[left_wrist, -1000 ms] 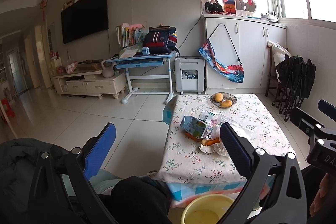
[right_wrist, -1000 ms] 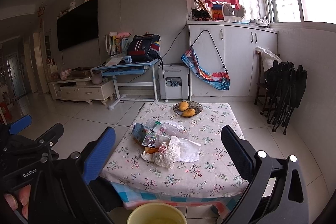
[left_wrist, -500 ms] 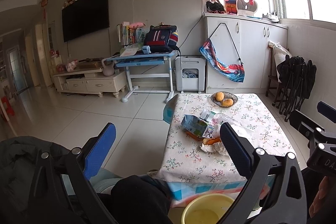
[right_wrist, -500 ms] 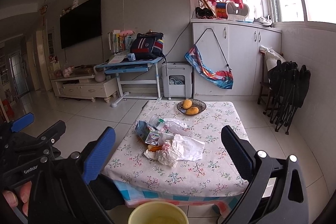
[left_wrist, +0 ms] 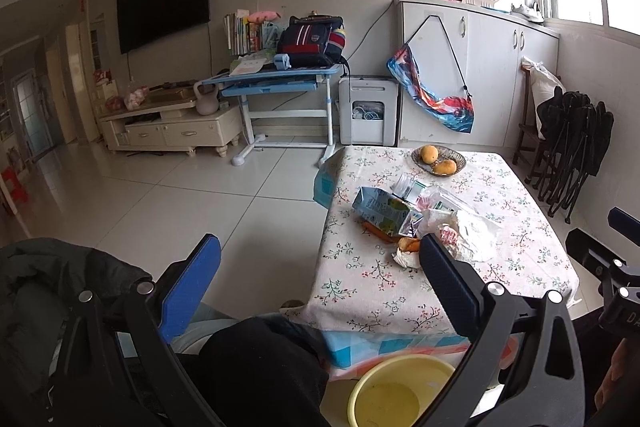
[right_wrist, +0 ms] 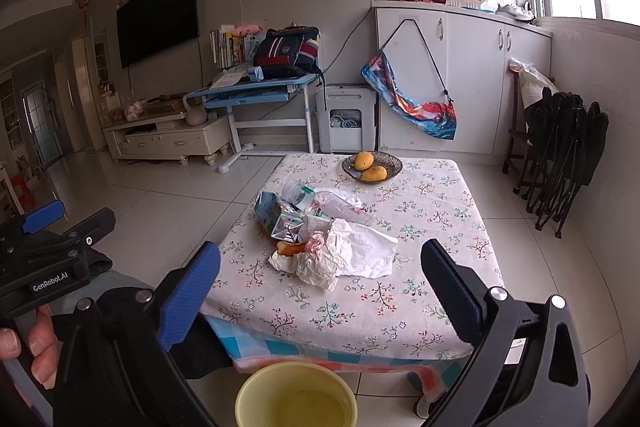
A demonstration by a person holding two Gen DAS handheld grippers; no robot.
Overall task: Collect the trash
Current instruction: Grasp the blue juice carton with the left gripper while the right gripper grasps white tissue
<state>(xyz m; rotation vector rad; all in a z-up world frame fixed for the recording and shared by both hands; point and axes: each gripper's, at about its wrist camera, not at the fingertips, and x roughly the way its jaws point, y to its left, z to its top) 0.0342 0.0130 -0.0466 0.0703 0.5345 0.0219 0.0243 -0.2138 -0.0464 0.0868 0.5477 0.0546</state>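
I have both tools held back from the near edge of the low table [right_wrist: 400, 311], which wears a floral cloth. My left gripper [left_wrist: 320, 279] has its jaws spread wide with nothing between them, and my right gripper [right_wrist: 320, 277] is just as wide and just as empty.

The trash sits in one heap left of the table's middle, toward the near edge. At the front is a crumpled white paper wrapper [right_wrist: 344, 255] with red print on one fold, and a piece of orange food [right_wrist: 290, 247] pokes out at its left. Touching it behind lies a crushed blue-green drink carton [right_wrist: 280, 219] on its side, its silver inside showing. A clear plastic bottle [right_wrist: 324, 203] lies flat behind that.

Near the far edge a dark bowl [right_wrist: 390, 163] holds two yellow fruits [right_wrist: 370, 167]. A yellow bin [right_wrist: 296, 399] stands on the floor below the near edge.
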